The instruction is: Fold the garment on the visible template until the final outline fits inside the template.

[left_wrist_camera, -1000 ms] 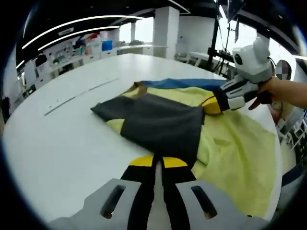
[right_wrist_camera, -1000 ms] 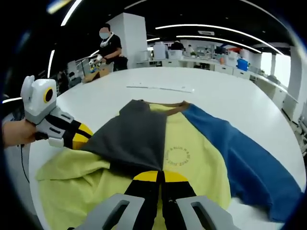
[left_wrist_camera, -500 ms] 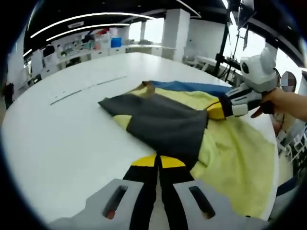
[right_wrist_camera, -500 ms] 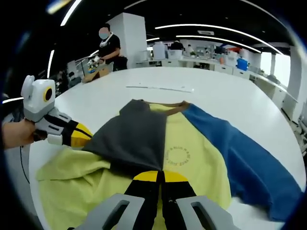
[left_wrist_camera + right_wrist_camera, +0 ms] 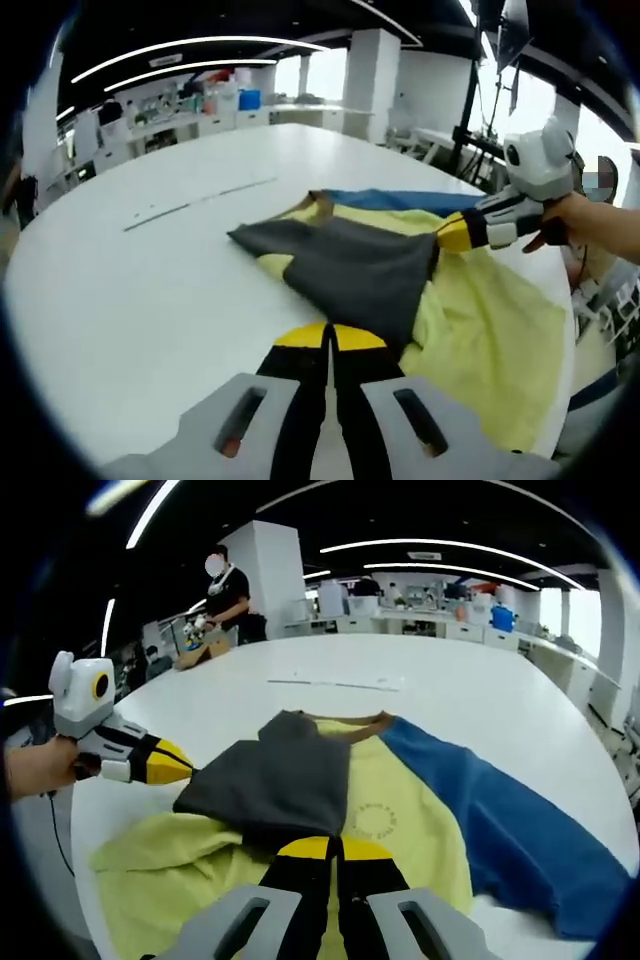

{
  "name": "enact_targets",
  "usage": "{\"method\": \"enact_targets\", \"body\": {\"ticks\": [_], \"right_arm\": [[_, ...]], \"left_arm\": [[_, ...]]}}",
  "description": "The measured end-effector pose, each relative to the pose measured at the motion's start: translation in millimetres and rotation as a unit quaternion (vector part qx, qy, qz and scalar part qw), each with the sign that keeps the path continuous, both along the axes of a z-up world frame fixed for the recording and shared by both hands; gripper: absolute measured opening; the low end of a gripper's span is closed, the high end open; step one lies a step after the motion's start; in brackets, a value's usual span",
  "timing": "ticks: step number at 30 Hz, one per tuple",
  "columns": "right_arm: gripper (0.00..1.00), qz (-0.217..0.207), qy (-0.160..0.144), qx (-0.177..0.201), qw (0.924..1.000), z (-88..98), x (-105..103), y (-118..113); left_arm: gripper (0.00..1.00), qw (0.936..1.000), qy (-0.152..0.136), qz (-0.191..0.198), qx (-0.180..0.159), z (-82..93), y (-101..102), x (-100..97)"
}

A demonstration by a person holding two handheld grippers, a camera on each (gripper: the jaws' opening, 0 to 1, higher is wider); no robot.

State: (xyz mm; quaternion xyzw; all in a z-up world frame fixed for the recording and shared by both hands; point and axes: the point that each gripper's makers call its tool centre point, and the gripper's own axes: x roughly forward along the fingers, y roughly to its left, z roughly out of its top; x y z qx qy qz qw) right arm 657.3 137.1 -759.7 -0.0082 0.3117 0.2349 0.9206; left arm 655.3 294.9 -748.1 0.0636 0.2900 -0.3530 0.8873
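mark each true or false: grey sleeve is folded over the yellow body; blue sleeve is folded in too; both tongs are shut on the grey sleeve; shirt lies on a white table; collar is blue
1. The grey sleeve is folded over the yellow body. True.
2. The blue sleeve is folded in too. False: it lies spread out to the side.
3. Both tongs, left and right, are shut on the grey sleeve. True.
4. The shirt lies on a white table. True.
5. The collar is blue. False: it is brown.

Both views face each other low across the garment (image 5: 400, 290).
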Motion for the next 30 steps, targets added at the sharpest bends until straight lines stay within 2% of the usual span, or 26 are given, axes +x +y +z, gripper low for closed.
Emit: {"method": "enact_targets", "body": {"ticks": [5, 12, 16, 23, 30], "right_arm": [[0.0, 0.024, -0.007, -0.005, 0.9997, 4.5, -6, 7], [0.01, 0.032, -0.003, -0.015, 0.9994, 1.3, -10, 8], [0.17, 0.036, -0.005, -0.006, 0.9993, 5.1, -11, 10], [0.46, 0.023, -0.008, 0.009, 0.9997, 10.4, -9, 9], [0.56, 0.023, -0.005, 0.032, 0.9992, 16.1, -10, 14]], "left_arm": [[0.0, 0.9998, -0.011, 0.015, 0.005, 12.2, 18, -0.8], [0.0, 0.9992, -0.024, 0.031, 0.005, 25.1, 38, -0.1], [0.0, 0.9977, -0.047, 0.043, 0.024, 34.8, 54, 5.6], [0.0, 0.994, -0.066, 0.084, 0.027, 51.9, 86, 12.4], [0.0, 0.9911, -0.073, 0.106, 0.036, 56.3, 107, 11.8]]}}
